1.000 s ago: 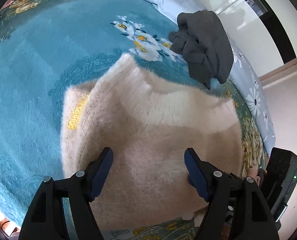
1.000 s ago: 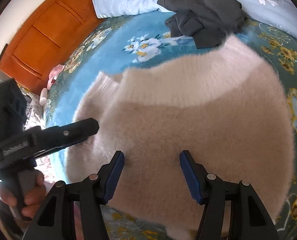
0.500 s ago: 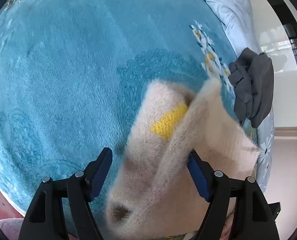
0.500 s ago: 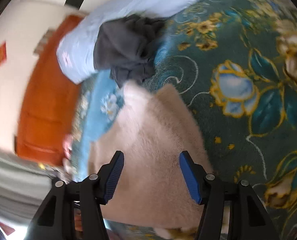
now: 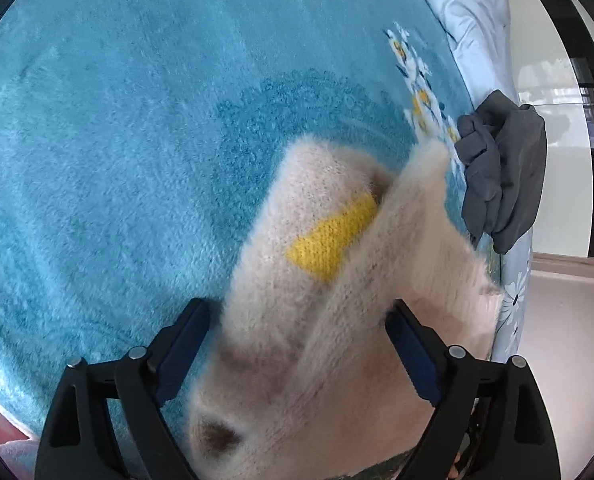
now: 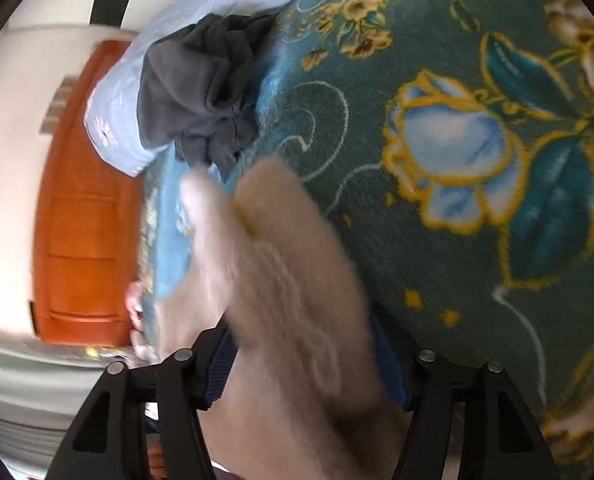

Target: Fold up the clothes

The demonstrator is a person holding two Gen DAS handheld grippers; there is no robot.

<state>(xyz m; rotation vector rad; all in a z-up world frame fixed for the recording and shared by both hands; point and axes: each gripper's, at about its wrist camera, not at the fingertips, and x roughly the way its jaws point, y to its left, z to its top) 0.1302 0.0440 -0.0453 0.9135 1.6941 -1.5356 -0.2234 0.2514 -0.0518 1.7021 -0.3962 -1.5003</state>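
Observation:
A fluffy cream sweater [image 5: 329,312] with a yellow knit patch [image 5: 331,240] lies partly folded on a blue plush blanket [image 5: 117,140]. My left gripper [image 5: 301,354] is open, its blue-padded jaws on either side of the sweater's near edge. In the right wrist view the sweater [image 6: 293,304] is blurred and fills the space between the jaws of my right gripper [image 6: 305,364], which is open wide. A crumpled dark grey garment [image 5: 501,172] lies beyond the sweater, also in the right wrist view [image 6: 201,88].
A pale blue floral pillow [image 5: 465,12] lies at the bed's far side. A green floral blanket [image 6: 477,152] covers the right part of the bed. An orange wooden headboard [image 6: 81,200] stands at the left. The floor [image 5: 565,320] lies past the bed edge.
Both grippers swung sideways over the sweater and now sit closer to it. One side of the sweater has been folded over, showing the yellow patch. The right view tilted and blurred.

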